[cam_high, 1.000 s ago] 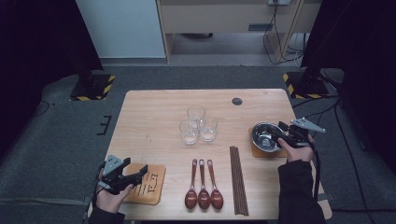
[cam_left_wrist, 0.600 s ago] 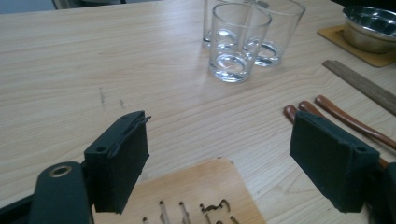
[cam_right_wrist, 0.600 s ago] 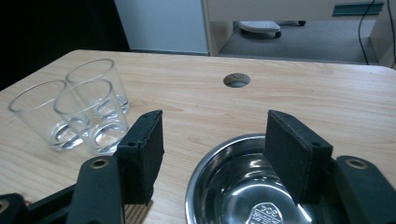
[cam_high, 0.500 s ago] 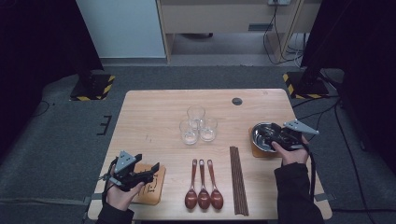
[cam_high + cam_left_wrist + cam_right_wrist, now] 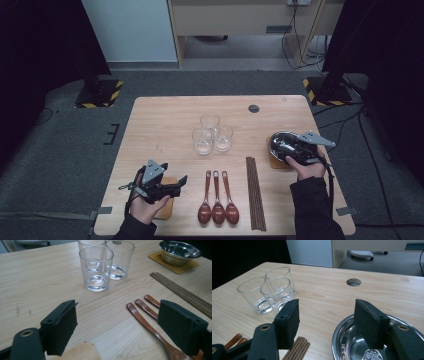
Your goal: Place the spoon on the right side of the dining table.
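Note:
My left gripper hovers over a wooden coaster at the table's front left. Its jaws have just been opening and nothing is between them; a corner of the coaster shows below. My right gripper is at a steel bowl that sits on a second coaster at the right. That gripper is open, one jaw inside the bowl and one outside, with the rim between them untouched.
Three empty glasses stand mid-table. Three wooden spoons lie side by side at the front, with a bundle of chopsticks to their right. A round cable hole sits near the far edge.
My left gripper has moved right from the table's left edge over the coaster, and its jaws have parted. My right gripper has edged left over the bowl.

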Action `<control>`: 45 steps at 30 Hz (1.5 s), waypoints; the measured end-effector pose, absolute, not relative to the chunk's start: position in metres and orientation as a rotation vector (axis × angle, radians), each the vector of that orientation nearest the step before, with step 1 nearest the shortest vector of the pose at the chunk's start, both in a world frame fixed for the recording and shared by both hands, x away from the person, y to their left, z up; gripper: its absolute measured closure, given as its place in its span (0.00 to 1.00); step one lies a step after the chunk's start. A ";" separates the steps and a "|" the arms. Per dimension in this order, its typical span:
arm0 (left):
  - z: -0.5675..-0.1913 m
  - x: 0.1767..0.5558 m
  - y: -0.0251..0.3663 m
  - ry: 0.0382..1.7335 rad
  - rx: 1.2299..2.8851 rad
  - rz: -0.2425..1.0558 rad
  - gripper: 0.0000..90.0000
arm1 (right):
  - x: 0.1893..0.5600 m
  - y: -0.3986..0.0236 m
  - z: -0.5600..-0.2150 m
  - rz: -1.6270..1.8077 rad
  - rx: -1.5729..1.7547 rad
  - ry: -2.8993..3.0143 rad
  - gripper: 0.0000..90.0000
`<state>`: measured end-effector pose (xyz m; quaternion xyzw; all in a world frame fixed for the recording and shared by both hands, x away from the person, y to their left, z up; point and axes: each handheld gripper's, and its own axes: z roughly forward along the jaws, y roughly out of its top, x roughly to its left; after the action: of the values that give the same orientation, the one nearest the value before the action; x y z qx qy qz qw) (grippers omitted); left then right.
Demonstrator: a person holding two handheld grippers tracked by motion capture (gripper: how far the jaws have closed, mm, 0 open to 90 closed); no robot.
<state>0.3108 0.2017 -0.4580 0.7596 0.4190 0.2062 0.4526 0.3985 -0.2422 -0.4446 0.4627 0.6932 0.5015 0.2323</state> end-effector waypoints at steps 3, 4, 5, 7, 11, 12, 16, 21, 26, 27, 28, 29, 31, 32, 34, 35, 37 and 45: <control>-0.459 0.311 0.195 1.019 1.891 0.500 0.17 | 0.398 -0.242 -0.446 1.376 1.271 1.907 0.42; -0.460 0.312 0.193 1.016 1.895 0.497 0.17 | 0.398 -0.242 -0.446 1.376 1.271 1.909 0.42; -0.461 0.312 0.191 1.011 1.901 0.494 0.17 | 0.397 -0.241 -0.446 1.374 1.270 1.912 0.42; -0.462 0.312 0.188 1.006 1.912 0.483 0.17 | 0.397 -0.240 -0.447 1.374 1.264 1.917 0.42; -0.465 0.313 0.180 0.993 1.928 0.460 0.17 | 0.397 -0.237 -0.447 1.376 1.258 1.927 0.42; -0.465 0.313 0.178 0.988 1.931 0.456 0.17 | 0.397 -0.236 -0.447 1.376 1.259 1.929 0.42; -0.468 0.313 0.169 0.965 1.949 0.447 0.16 | 0.397 -0.234 -0.449 1.373 1.257 1.939 0.42; -0.471 0.313 0.159 0.942 1.969 0.436 0.15 | 0.397 -0.231 -0.450 1.372 1.254 1.952 0.42; -0.474 0.312 0.151 0.932 1.986 0.425 0.15 | 0.397 -0.228 -0.451 1.368 1.249 1.959 0.42; -0.475 0.312 0.149 0.928 1.991 0.424 0.15 | 0.397 -0.227 -0.451 1.367 1.248 1.959 0.42; -0.476 0.312 0.147 0.925 1.994 0.423 0.15 | 0.397 -0.227 -0.451 1.367 1.248 1.960 0.42; -0.477 0.311 0.145 0.920 1.999 0.421 0.15 | 0.397 -0.226 -0.451 1.368 1.252 1.961 0.42; -0.479 0.311 0.141 0.909 2.012 0.415 0.15 | 0.397 -0.225 -0.452 1.366 1.253 1.965 0.42; -0.480 0.311 0.140 0.906 2.020 0.413 0.15 | 0.397 -0.224 -0.452 1.362 1.244 1.972 0.42; -0.482 0.311 0.136 0.900 2.027 0.405 0.15 | 0.397 -0.222 -0.453 1.364 1.246 1.973 0.42; -0.483 0.310 0.134 0.897 2.028 0.402 0.15 | 0.397 -0.222 -0.453 1.362 1.240 1.981 0.42; -0.484 0.310 0.131 0.889 2.037 0.393 0.14 | 0.397 -0.220 -0.454 1.360 1.239 1.982 0.42; -0.489 0.308 0.120 0.859 2.068 0.382 0.14 | 0.397 -0.217 -0.455 1.352 1.238 1.996 0.41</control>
<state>0.3078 0.1199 -0.4893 0.8255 0.3430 0.1526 0.4216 0.3969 -0.2165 -0.4553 0.4462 0.7194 0.4873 0.2143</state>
